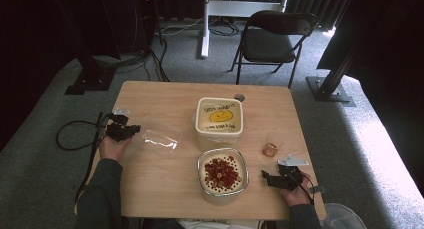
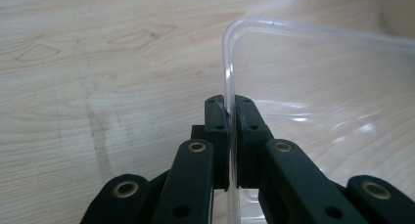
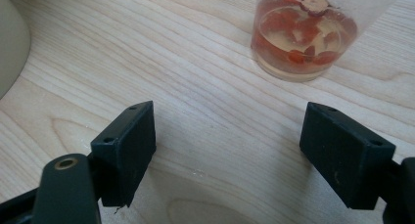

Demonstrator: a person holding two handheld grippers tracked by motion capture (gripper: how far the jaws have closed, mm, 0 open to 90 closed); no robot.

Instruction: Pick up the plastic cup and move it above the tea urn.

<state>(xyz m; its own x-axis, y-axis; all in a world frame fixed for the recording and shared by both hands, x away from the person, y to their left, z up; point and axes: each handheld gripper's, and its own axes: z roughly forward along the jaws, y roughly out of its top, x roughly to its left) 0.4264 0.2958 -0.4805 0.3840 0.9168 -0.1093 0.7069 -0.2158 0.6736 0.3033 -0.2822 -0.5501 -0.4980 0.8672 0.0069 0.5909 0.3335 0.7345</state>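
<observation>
Clear, thin plastic makes up the lid [image 2: 318, 87], which lies flat on the wooden table [image 1: 150, 199] at about nine o'clock from the filled container [image 1: 222, 175]. Its raised rim is pinched by the left gripper [image 2: 229, 117], whose jaws are closed tight on the edge. The lid is judged light, flexible and rather slippery — a rim hold near a corner is likely safest, since the flat middle would bow. The right gripper [image 3: 227, 150] is held wide open, empty, just short of a small cup [image 3: 306, 33].
</observation>
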